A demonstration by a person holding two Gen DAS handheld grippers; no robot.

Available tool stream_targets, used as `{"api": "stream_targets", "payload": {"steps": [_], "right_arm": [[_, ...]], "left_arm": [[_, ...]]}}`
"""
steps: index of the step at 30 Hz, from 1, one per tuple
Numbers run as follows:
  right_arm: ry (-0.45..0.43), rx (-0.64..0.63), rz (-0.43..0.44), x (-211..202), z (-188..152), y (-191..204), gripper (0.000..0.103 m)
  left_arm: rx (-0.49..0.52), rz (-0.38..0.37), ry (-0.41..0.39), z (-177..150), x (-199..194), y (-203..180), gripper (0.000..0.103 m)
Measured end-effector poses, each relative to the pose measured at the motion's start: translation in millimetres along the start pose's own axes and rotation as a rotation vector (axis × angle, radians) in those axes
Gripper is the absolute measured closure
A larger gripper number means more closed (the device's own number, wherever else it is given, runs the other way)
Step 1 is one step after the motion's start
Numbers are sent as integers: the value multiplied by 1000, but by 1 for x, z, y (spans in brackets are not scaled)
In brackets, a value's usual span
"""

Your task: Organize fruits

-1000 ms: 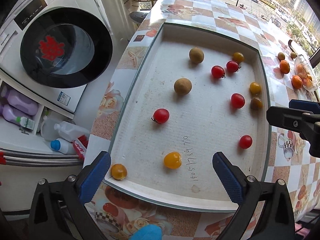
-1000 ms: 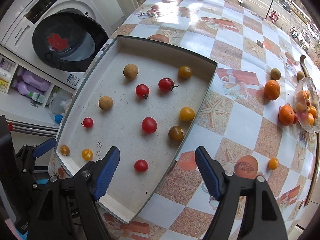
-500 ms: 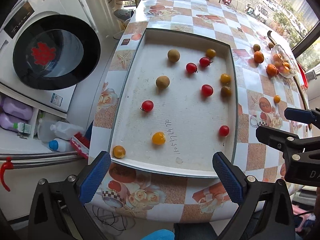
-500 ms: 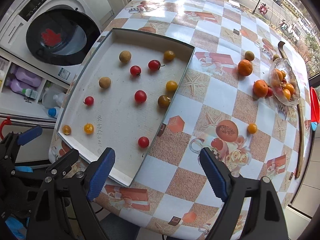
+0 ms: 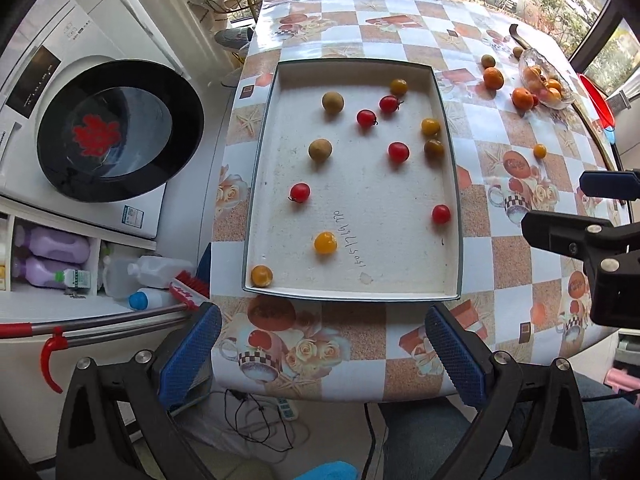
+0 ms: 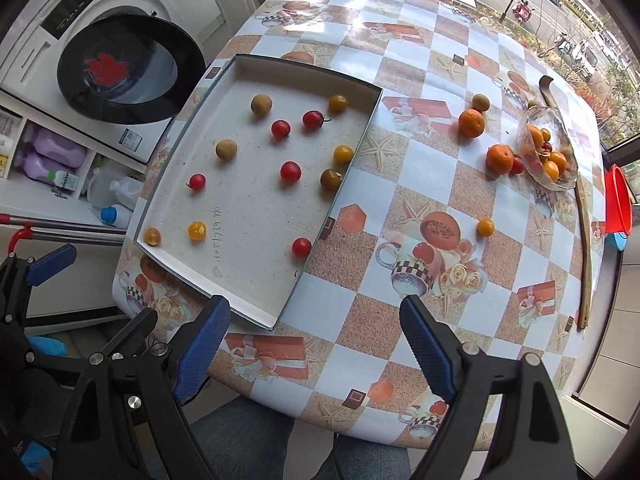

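The left gripper with blue ribbed pads (image 5: 322, 354) is hovering with its jaws spread wide and gripping nothing, just off the near edge of the table covered in a checked orange-and-white oilcloth (image 5: 472, 112). The right gripper with matching blue pads (image 6: 314, 340) is likewise gaping wide and carrying nothing, hanging over the near table edge beside the near corner of the shallow white rectangular tray with a dark rim (image 6: 256, 320). Both are sitting well apart from the fruit.

Inside the tray, red cherry tomatoes (image 5: 299, 192), yellow-orange cherry tomatoes (image 5: 325, 242) and two round brown fruits (image 5: 320, 149) are lying scattered with bare tray floor between them. One orange tomato (image 5: 261, 275) is resting in the near left corner against the wall, and a red one (image 5: 441, 214) is sitting just beside the right wall.

To the right of the tray, open tablecloth is stretching toward the far right side, where a lone small yellow tomato (image 6: 485, 227) is lying by itself. Farther back, two mandarins (image 6: 471, 123) and a small brown fruit (image 6: 480, 102) are lying near a clear glass bowl (image 6: 560, 184) that is holding orange and red fruits.

A white front-loading washing machine with a black door (image 5: 116, 132) is standing left of the table.
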State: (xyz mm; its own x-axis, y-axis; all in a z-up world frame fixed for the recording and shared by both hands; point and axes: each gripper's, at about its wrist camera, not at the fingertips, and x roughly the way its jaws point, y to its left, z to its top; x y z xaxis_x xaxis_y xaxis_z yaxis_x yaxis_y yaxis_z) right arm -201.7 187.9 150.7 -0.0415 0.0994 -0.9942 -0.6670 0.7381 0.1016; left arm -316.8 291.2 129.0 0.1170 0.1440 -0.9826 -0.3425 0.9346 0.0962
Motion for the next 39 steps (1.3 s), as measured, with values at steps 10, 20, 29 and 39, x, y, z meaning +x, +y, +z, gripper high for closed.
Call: {"api": "stream_targets", "payload": {"steps": [10, 20, 29, 39], "right_arm": [[-18, -29, -18, -7, 4, 3, 14], [-62, -81, -32, -16, 9, 11, 14], [-91, -95, -38, -22, 8, 15, 14], [-93, -95, -38, -22, 8, 17, 14]], "left_arm": [[7, 20, 8, -2, -2, -1, 1], [-3, 22, -22, 1, -7, -1, 1], [24, 32, -47, 2, -11, -8, 1], [20, 30, -45, 3, -11, -7, 1]]}}
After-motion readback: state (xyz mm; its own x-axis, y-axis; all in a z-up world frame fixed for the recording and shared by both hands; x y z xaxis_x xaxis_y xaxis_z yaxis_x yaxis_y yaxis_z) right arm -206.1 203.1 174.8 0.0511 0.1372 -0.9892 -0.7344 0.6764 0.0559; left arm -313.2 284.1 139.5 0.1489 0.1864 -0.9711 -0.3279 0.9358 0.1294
